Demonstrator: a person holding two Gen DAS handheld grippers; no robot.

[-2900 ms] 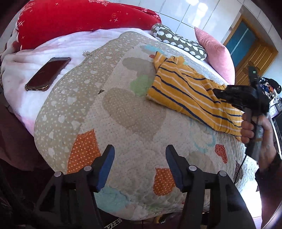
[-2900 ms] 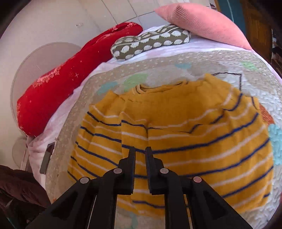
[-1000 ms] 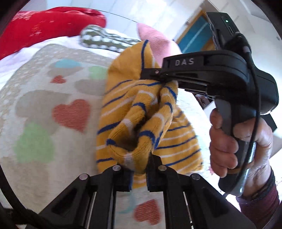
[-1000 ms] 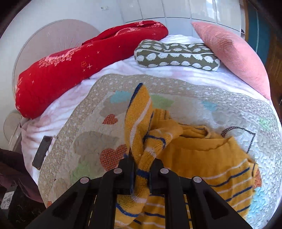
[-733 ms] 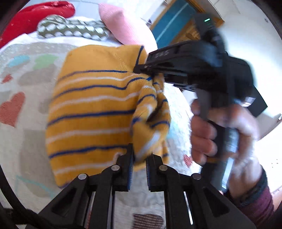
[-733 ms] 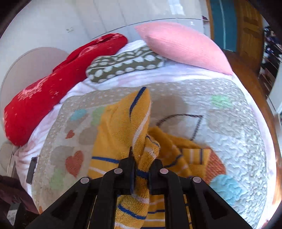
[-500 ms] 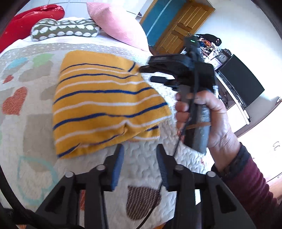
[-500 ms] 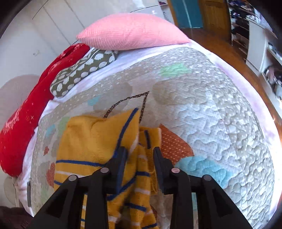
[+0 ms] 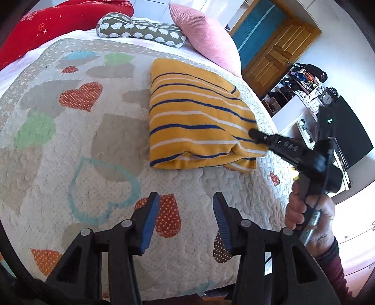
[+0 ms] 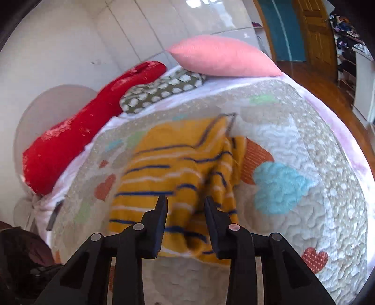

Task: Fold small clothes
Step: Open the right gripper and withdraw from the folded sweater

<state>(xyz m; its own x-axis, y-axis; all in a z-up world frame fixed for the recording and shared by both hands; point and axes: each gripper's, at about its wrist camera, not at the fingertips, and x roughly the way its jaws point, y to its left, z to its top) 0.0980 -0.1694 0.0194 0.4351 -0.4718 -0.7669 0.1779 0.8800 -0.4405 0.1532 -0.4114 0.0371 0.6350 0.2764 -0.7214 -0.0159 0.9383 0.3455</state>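
A yellow sweater with blue and white stripes lies folded on the quilted heart-pattern bedspread. My left gripper is open and empty, above the quilt just in front of the sweater's near edge. My right gripper is open, with its fingers over the sweater's near edge. In the left wrist view the right gripper reaches in from the right and its tip touches the sweater's right corner.
A red bolster, a spotted green cushion and a pink pillow line the far side of the bed. A phone lies at the left edge. A wooden door and shelves stand beyond the bed.
Both grippers held the sweater lifted, carried its fold over and laid it flat. Both have opened and let go, and the left gripper has pulled back toward the near edge.
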